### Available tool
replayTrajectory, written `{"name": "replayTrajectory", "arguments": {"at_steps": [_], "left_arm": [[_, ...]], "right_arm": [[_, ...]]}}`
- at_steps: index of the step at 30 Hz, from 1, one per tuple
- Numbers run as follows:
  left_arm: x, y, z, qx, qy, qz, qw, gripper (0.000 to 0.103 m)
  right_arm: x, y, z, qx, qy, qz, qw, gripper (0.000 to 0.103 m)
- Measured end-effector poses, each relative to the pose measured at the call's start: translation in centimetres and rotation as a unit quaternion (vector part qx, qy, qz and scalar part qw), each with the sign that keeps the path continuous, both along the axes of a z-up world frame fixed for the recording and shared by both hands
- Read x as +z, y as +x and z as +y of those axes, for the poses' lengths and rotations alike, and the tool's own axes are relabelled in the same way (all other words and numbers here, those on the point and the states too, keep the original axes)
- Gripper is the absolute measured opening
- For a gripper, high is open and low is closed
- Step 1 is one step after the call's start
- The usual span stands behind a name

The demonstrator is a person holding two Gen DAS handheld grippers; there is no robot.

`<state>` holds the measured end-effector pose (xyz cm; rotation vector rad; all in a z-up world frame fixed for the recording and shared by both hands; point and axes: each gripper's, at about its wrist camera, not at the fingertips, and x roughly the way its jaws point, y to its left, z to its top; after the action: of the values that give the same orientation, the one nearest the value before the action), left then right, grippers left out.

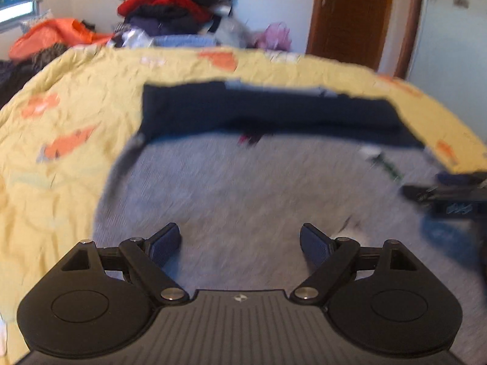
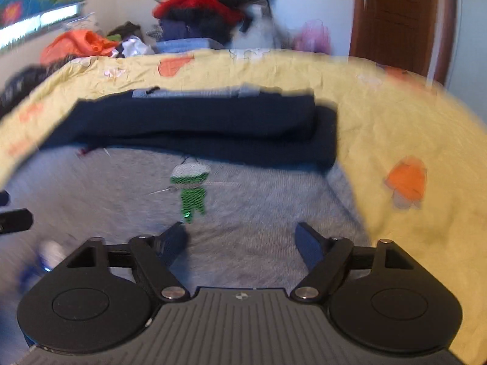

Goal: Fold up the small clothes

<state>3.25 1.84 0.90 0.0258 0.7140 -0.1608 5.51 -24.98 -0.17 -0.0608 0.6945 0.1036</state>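
In the left wrist view, the crinkled pale-yellow bedspread with orange prints (image 1: 76, 97) fills the left of the frame. Lower centre, the left gripper (image 1: 240, 243) has its 2 jaws spread wide with nothing between them.

The small grey knit garment with dark navy folded-over sleeves (image 1: 243, 188) lies flat in mid-frame. The navy band (image 1: 258, 112) crosses its top edge, and the blurred right gripper (image 1: 444, 194) shows at the right edge.

In the right wrist view that right gripper (image 2: 242, 240) sits lower centre, likewise spread and empty over the grey knit. A green and white embroidered figure (image 2: 190, 188) lies just above its left finger.

Judging from this, 1 fold is laid and both grippers are free. The next move calls for pinching 2 edges of the soft, fuzzy cloth, probably the near hem corners, and carrying them over evenly. Thin knit may slip or bunch.

A heap of red and dark clothes (image 2: 207, 3) sits at upper centre, and a brown wooden door (image 2: 395, 15) at upper right.
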Motion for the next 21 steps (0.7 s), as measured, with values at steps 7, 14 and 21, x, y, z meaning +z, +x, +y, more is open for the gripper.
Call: {"name": "replayTrajectory", "arguments": {"at_steps": [7, 14, 21], "left_arm": [[-0.6, -1.3, 2.3, -0.016, 0.021, -0.017, 0.9995, 0.089], [1.6, -4.7, 0.4, -0.03, 0.034, -0.04, 0.9982, 0.088], [-0.2, -6.5, -1.2, -0.057, 0.027, -0.009, 0.9979, 0.089]], "right_arm": [[0.2, -0.5, -3.4, -0.005, 0.005, 0.005, 1.0, 0.1], [2.6, -4.8, -0.8, -0.006, 0.053, -0.026, 0.998, 0.099], [-0.2, -8.0, 3.5, 0.055, 0.005, -0.003, 0.998, 0.101]]}}
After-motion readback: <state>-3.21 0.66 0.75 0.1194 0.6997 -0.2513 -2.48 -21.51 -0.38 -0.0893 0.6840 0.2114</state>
